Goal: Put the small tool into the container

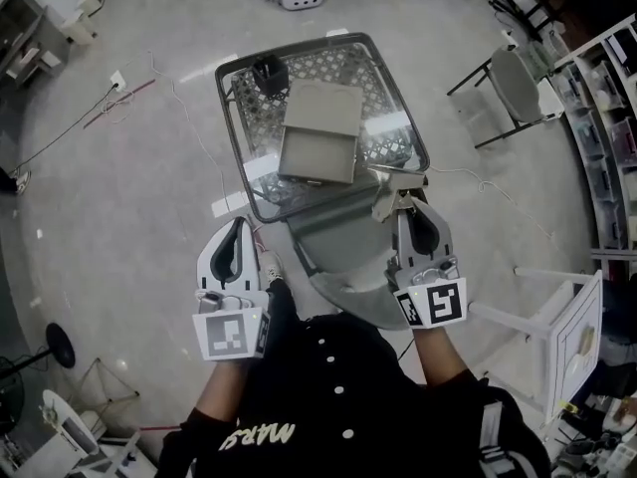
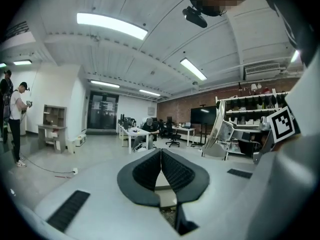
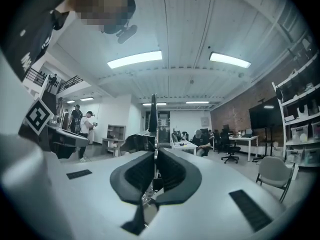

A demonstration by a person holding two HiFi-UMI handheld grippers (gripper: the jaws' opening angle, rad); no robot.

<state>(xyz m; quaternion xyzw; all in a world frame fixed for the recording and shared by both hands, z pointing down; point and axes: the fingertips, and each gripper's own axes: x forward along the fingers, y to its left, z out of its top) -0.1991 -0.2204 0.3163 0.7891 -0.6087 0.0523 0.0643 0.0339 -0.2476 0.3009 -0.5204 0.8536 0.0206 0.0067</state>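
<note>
— Small flat grey metal tool: where do we have it in the head view?

— We have it pinched in our right gripper, over the near right corner of the glass-topped mesh table. It is just beside the grey rectangular box-shaped container, not inside it. Our left gripper hangs off the table's near left corner, above the floor.

— And in the left gripper view?

— We see the left gripper with its ribbed black pads pressed together and nothing between them; beyond it is only an office room.

— The right gripper view?

— Our right gripper is closed almost fully, and the tool stands edge-on between the pads, a thin blade rising straight past the tips.
</note>
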